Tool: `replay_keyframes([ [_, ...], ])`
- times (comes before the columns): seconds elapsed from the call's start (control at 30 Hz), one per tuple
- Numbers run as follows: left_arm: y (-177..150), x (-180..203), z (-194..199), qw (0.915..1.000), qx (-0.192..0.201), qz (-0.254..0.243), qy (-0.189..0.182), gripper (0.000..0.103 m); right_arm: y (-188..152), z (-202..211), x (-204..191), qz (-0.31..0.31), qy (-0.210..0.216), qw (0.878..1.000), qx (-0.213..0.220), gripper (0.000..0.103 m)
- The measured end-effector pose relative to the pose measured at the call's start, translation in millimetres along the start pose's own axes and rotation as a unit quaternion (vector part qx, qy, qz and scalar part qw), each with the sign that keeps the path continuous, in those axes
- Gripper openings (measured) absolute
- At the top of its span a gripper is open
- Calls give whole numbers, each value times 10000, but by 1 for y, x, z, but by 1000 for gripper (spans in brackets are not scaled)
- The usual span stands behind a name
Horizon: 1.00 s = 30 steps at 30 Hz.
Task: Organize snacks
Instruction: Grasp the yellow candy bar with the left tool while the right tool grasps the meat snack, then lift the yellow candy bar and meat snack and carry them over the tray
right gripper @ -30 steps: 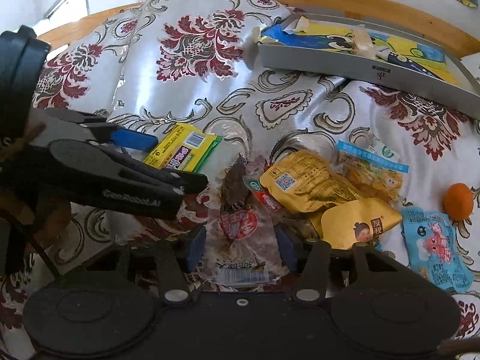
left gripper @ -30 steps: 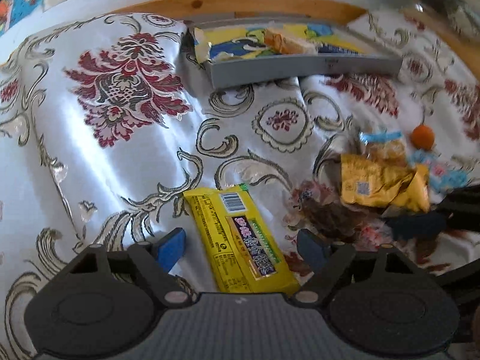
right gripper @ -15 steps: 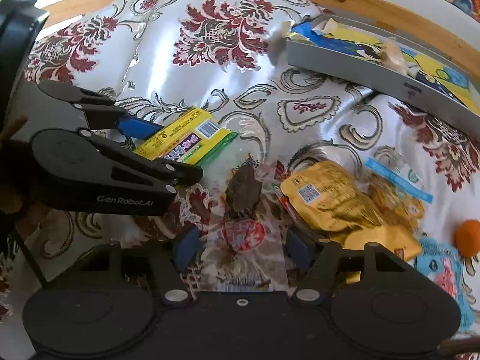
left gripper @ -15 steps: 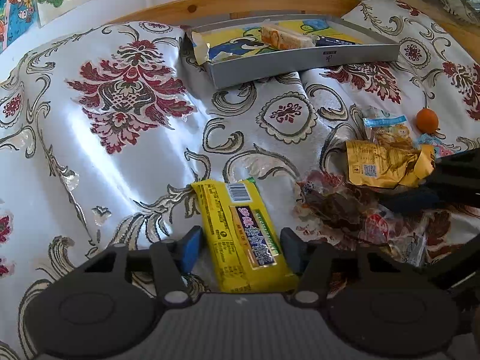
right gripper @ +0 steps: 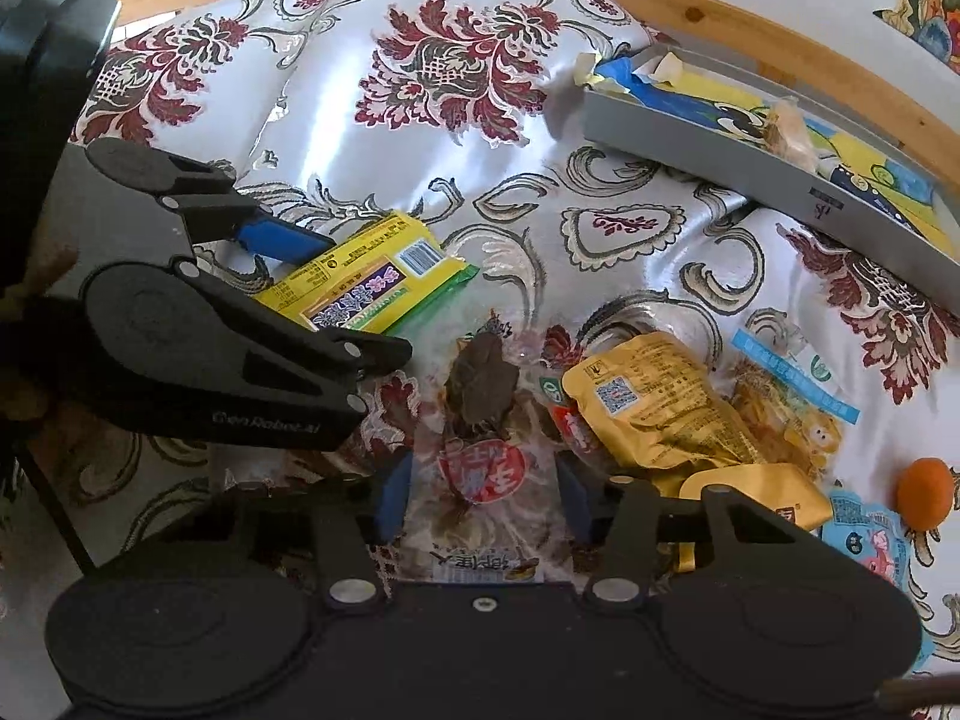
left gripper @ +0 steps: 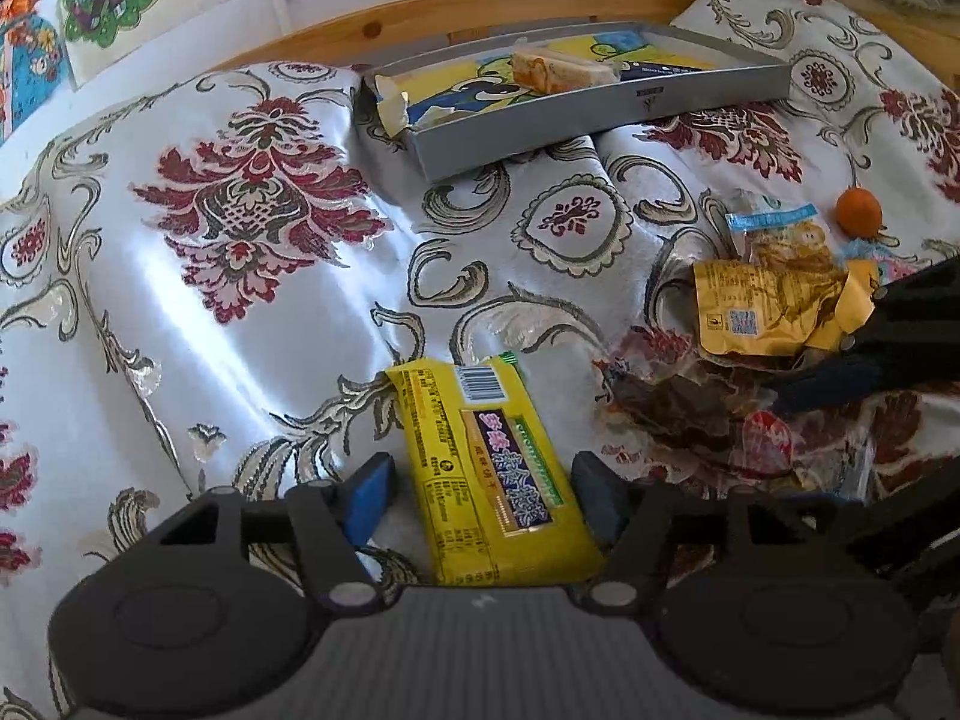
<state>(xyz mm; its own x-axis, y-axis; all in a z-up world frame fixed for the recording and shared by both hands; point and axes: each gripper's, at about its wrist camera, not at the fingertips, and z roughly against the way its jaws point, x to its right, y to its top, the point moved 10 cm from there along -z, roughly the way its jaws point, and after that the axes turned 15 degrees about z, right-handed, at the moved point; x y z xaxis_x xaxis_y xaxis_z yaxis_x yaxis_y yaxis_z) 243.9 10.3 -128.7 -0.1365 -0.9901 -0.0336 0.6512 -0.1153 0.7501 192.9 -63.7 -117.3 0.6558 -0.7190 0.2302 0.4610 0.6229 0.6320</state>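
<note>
Snacks first: my left gripper [left gripper: 480,495] has closed in since a second ago, when its blue pads stood wide of the yellow bar [left gripper: 492,468]. Now the pads sit close on either side of the bar at the bottom centre of the left view; I cannot tell whether they are touching it yet. The bar itself has not moved on the cloth [left gripper: 180,330].

My right gripper [right gripper: 480,495] has changed less. Its fingers are still spread around the clear packet [right gripper: 480,480] with the red round label, low in the centre of the right view, with a gap showing on each side. The camera has risen a little in both views, so more of the cloth shows.

The yellow bar is a flat wrapper with a barcode at its far end, a dark printed panel down the middle and a green edge. It lies flat, angled slightly to the left. The clear packet holds dark brown pieces and lies just right of the bar.

Further out, right of centre, a gold pouch [right gripper: 654,402] with a QR code overlaps a clear bag with a blue strip [right gripper: 792,384]. A second gold pouch [right gripper: 762,492] and a light blue packet [right gripper: 870,546] lie at lower right, beside a small orange [right gripper: 924,492].

Farthest, at the upper right, the grey tray [right gripper: 780,174] rests against the wooden edge [left gripper: 480,6], with one wrapped snack [left gripper: 558,69] already in it.
</note>
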Motion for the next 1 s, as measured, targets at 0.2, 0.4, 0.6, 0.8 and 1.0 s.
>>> replay_keyframes([
  [0.2, -1, 4, 1, 9997, 73, -220, 51, 58, 0, 2, -1, 31, -54, 10000, 22, 52],
  [0.4, 0, 5, 4, 9995, 180, -246, 99, 55, 0, 5, -3, 116, -137, 9998, 72, 51],
  [0.6, 3, 0, 4, 9998, 188, 66, 8, 53, 1, 9, -6, 320, -273, 9990, 159, 50],
  [0.8, 4, 0, 7, 9996, 254, 127, -8, 52, 3, 15, -9, 542, -448, 9972, 249, 49],
  [1.0, 6, 2, 9, 9995, 315, 10, 50, 52, 2, 22, -8, 529, -510, 9968, 306, 49],
])
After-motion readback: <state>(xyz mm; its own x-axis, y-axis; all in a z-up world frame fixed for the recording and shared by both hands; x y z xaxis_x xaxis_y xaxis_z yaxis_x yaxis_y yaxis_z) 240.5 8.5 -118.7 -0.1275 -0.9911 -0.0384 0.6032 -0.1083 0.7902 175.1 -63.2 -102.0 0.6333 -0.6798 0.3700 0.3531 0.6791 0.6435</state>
